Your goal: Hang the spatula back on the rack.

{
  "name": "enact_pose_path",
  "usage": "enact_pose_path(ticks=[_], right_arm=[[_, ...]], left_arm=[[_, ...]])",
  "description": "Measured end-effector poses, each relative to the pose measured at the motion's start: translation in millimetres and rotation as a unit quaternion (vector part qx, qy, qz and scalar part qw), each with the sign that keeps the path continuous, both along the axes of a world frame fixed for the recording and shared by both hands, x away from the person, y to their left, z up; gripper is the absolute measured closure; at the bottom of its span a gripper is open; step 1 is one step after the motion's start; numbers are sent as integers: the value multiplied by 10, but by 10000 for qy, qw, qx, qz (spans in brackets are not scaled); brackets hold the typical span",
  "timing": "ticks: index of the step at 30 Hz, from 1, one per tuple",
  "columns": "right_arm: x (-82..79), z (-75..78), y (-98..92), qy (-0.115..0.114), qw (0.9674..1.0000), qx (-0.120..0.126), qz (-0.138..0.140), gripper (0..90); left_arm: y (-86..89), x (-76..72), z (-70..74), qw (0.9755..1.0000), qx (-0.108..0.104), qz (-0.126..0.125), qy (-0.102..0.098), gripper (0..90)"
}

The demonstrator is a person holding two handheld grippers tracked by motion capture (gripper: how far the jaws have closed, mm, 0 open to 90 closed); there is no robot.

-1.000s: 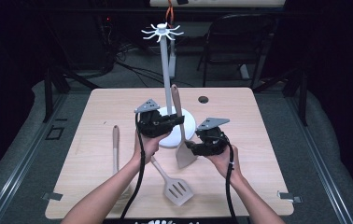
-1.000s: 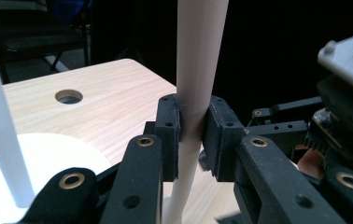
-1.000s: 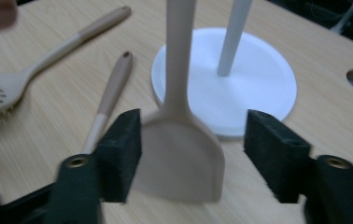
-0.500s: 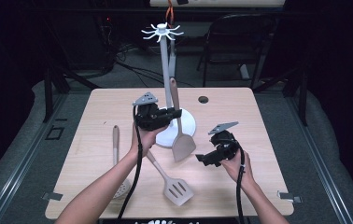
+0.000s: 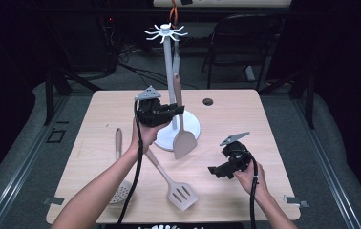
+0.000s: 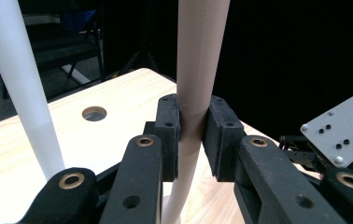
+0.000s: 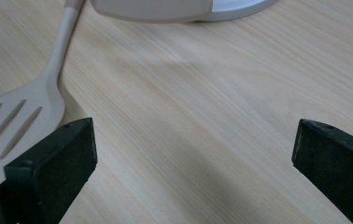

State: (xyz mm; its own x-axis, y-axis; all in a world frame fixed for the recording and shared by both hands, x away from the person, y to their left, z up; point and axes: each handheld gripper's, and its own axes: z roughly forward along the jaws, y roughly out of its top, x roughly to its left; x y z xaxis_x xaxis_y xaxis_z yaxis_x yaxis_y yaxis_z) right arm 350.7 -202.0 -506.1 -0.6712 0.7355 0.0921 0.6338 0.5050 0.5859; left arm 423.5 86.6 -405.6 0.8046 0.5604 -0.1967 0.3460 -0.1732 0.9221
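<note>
A beige solid spatula (image 5: 185, 141) hangs upright, blade down, beside the white utensil stand (image 5: 169, 71). My left gripper (image 5: 177, 110) is shut on its handle (image 6: 198, 70), and the pads press both sides in the left gripper view (image 6: 194, 135). Over the table's right front, my right gripper (image 5: 215, 171) is held low and open. Its jaws have just been opening, with only bare wood between them in the right gripper view (image 7: 193, 154). The spatula's blade (image 7: 151, 7) sits at the top edge there.
A beige slotted spatula (image 5: 181, 193) (image 7: 20, 116) lies at the table's front middle. A skimmer spoon (image 5: 118, 143) lies to its left. The stand's round base (image 5: 194, 125) sits mid-table, and a cable hole (image 5: 207, 101) is behind it. Chairs and cables stand beyond the table.
My right gripper has left the spatula's blade, moved right and toward the front edge, and opened wide. My left gripper has lifted the spatula slightly.
</note>
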Motion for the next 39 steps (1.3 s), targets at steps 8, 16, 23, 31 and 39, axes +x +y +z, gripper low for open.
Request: enact_pose_path(ticks=[8,16,23,31,39], right_arm=[[54,-6,1,-113,9997,-215,16,0],[95,-37,9,-141,9989,-452,34,0],[89,-18,26,-195,9982,-554,77,0],[83,-3,31,-288,9982,-519,96,0],[73,17,48,-363,9973,-623,149,0]], left_arm=[[4,70,80,10000,4,29,-20,765],[22,142,219,9999,-40,62,-91,765],[36,216,325,9998,31,100,-148,765],[-17,272,445,9997,108,53,-227,765],[-92,322,566,9992,243,12,-308,765]])
